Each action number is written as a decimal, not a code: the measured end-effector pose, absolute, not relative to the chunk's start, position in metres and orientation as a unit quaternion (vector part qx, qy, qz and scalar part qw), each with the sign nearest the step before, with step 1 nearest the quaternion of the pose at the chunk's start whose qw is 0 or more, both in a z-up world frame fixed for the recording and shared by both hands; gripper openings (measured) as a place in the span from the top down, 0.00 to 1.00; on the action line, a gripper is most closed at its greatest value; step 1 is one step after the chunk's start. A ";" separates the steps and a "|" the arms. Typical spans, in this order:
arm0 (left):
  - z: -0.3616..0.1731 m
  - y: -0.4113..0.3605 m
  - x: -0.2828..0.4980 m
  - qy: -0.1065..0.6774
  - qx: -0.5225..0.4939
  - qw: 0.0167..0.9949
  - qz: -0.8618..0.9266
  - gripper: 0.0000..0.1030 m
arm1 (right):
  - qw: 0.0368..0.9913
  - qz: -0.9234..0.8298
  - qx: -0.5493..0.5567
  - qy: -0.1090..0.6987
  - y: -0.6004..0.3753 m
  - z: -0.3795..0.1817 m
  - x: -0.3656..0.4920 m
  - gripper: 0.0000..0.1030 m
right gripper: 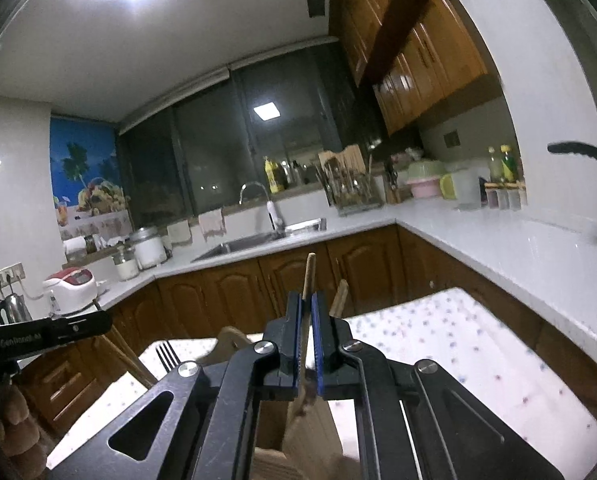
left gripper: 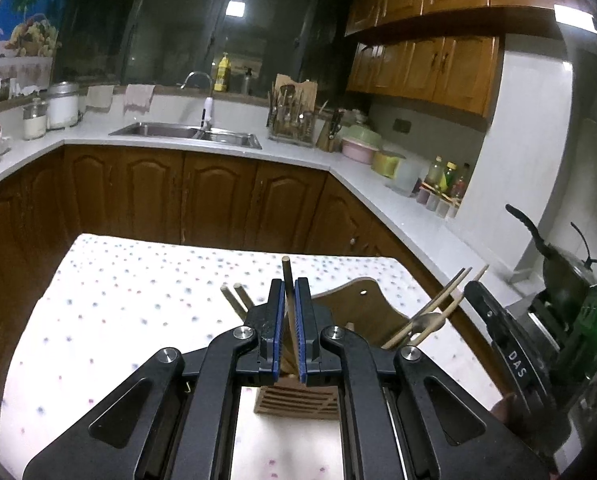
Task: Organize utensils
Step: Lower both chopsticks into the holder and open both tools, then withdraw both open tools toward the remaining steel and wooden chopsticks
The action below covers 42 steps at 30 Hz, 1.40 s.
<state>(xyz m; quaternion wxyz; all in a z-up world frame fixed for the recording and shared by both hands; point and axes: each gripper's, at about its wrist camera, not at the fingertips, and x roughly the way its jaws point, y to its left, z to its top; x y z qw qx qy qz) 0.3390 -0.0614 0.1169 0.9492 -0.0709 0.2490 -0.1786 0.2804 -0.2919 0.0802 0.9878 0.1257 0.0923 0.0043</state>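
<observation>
Looking along the left gripper, the left wrist view shows its blue-edged jaws drawn narrow on a single wooden chopstick that stands nearly upright, its round tip rising above the fingers at centre frame. Below and behind the jaws sits a slatted wooden utensil holder on a dotted tablecloth; two more chopstick ends poke up left of the jaws, and pale wooden utensils lean out toward the right. At the right edge the other tool's black body appears, its jaws out of sight there. The right wrist view shows what the first cannot: the right gripper, jaws likewise pinched narrow on a thin wooden stick pointing up at centre frame, with another wooden handle just beside it on the right. A metal fork stands at lower left, seen only here, near the holder's blurred wood at the bottom.
</observation>
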 end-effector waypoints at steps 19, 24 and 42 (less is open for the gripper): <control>0.127 -0.057 0.331 0.258 -0.075 0.945 -0.186 0.78 | 0.982 0.019 0.137 0.128 -0.294 0.086 0.282 0.88; 0.141 -0.050 0.308 0.234 -0.086 0.950 -0.188 0.44 | 0.981 0.022 0.155 0.111 -0.300 0.099 0.267 0.48; 0.091 -0.002 0.222 0.277 -0.139 0.942 -0.126 0.09 | 0.975 0.042 0.182 0.124 -0.304 0.086 0.178 0.06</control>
